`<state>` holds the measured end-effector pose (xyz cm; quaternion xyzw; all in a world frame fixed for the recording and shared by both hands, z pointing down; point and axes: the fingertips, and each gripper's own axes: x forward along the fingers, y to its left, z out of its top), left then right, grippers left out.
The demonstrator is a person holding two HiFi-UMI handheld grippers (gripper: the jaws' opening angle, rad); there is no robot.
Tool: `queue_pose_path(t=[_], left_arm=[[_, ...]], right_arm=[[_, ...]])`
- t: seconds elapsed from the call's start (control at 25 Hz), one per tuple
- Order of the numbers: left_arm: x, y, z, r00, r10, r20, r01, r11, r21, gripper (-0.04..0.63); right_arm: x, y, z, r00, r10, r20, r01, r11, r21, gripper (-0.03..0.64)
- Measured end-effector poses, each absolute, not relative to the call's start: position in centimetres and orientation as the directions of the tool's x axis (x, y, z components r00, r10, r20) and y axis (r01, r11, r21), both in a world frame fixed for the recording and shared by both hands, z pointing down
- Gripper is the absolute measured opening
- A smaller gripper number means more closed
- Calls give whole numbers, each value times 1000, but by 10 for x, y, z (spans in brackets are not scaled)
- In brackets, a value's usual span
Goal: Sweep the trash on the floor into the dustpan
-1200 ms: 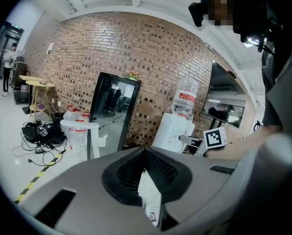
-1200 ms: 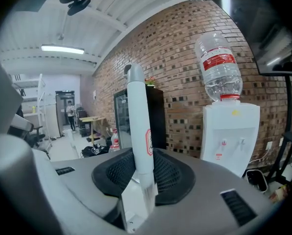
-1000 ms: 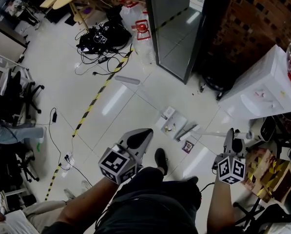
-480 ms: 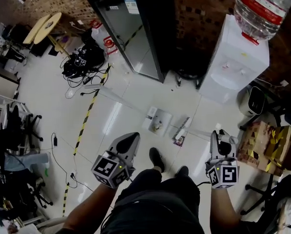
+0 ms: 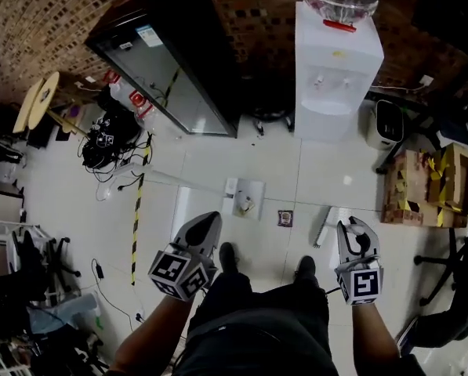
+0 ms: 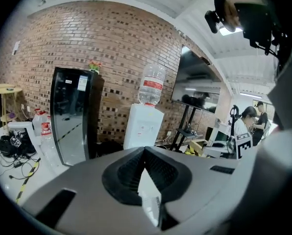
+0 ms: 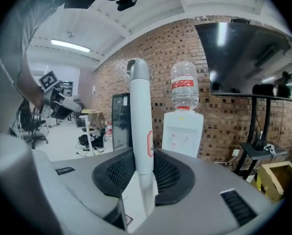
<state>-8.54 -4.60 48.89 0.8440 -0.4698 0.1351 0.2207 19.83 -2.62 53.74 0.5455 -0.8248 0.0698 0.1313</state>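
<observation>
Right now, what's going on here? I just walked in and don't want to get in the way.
A person stands on the floor, a gripper in each hand. The right gripper is shut on a white handle; the left gripper is shut on nothing. The dustpan lies ahead of them with a small wrapper beside it, not yet swept in.

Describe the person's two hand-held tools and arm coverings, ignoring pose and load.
The left tool and right tool are smooth grey tapered shells. Each has a cube of black-and-white square markers at the wrist end. Black textured pads line the jaws. No sleeves cover the forearms.
</observation>
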Motion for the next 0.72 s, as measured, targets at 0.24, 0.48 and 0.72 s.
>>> queue_pose_path(t=[0.24,0.48,0.72], left_arm=[[-157,-69,521,653,-627,425,-754,-588,292,2],[-272,-78,546,691,-535,485,-692,-683,233,2],[-350,-77,547,678,-551,487,-720,-634,284,2]], right_arm=[[113,-5,594,-278,-873,401,-930,348,114,110],[-29,-33,625,-246,-882,401,-940,319,125,110],[-98,-112,616,-218,-917,334,-959,265,101,110]])
